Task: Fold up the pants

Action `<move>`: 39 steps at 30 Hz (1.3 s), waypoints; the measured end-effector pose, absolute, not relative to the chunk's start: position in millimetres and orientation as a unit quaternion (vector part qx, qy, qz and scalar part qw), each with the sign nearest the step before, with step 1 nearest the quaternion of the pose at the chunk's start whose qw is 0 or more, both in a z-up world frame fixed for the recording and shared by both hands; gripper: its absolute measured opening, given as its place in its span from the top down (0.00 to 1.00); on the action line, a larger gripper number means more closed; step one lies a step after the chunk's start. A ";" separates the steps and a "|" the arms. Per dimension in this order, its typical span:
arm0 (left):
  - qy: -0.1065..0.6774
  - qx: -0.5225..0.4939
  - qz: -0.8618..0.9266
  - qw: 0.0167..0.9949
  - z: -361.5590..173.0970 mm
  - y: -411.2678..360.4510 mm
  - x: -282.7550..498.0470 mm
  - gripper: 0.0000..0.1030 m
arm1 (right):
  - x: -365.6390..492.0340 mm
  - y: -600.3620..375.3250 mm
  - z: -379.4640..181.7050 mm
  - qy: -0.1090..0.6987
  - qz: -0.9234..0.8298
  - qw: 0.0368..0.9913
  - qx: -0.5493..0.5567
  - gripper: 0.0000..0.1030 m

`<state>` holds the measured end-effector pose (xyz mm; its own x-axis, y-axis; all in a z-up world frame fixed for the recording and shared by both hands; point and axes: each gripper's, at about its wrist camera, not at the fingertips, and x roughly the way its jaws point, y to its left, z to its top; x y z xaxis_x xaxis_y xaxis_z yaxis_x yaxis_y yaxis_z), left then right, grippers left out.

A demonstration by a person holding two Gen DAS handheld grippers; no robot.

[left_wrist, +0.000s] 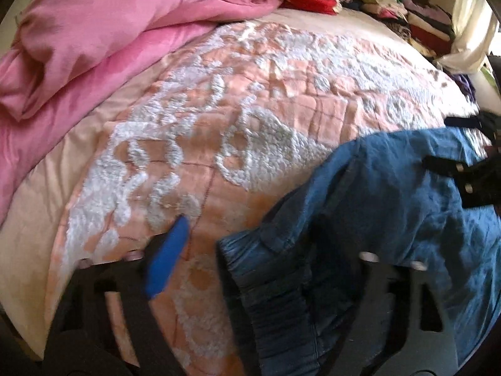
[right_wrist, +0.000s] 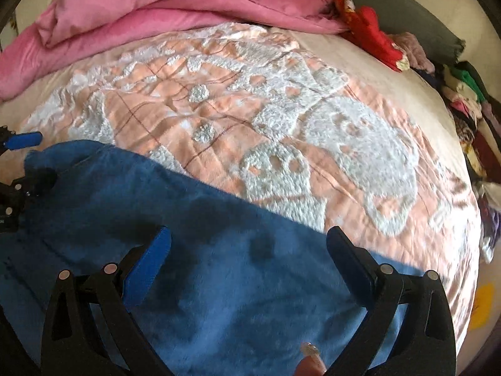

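Observation:
Blue denim pants (left_wrist: 391,206) lie on the bed, their gathered waistband (left_wrist: 266,285) nearest the left wrist camera. My left gripper (left_wrist: 247,228) is open at the waistband corner. Its blue-padded finger (left_wrist: 169,257) stands clear of the cloth over the bedspread, and the denim drapes over the other finger and hides it. In the right wrist view the pants (right_wrist: 219,282) spread across the lower half. My right gripper (right_wrist: 250,238) hovers wide open above them with nothing between its pads. The left gripper (right_wrist: 43,156) shows at the left edge, straddling the pants' corner. The right gripper (left_wrist: 435,142) sits at the pants' far right edge.
The bed has a peach bedspread (left_wrist: 281,94) with white tufted patterns. A folded pink duvet (left_wrist: 109,31) lies along the far left. Red cloth (right_wrist: 372,34) and stacks of folded clothes (left_wrist: 416,22) sit at the far right. A person's fingertip (right_wrist: 310,358) shows at the bottom.

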<state>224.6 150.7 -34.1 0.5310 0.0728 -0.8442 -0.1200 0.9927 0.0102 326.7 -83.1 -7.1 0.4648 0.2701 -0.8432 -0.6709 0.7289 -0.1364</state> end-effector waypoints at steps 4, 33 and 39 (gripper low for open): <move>0.479 -0.017 0.044 0.877 -36.2 146.1 224.2 0.66 | 333.7 -72.4 -8.0 0.423 0.297 0.817 -0.254 0.04; 0.375 -0.014 0.017 0.927 18.1 126.6 146.5 0.73 | 236.1 -117.4 32.3 0.335 0.376 0.846 -0.177 0.92; 0.358 0.003 0.006 0.934 29.3 115.8 122.5 0.73 | 180.7 -152.9 53.5 0.312 0.384 0.859 -0.129 0.92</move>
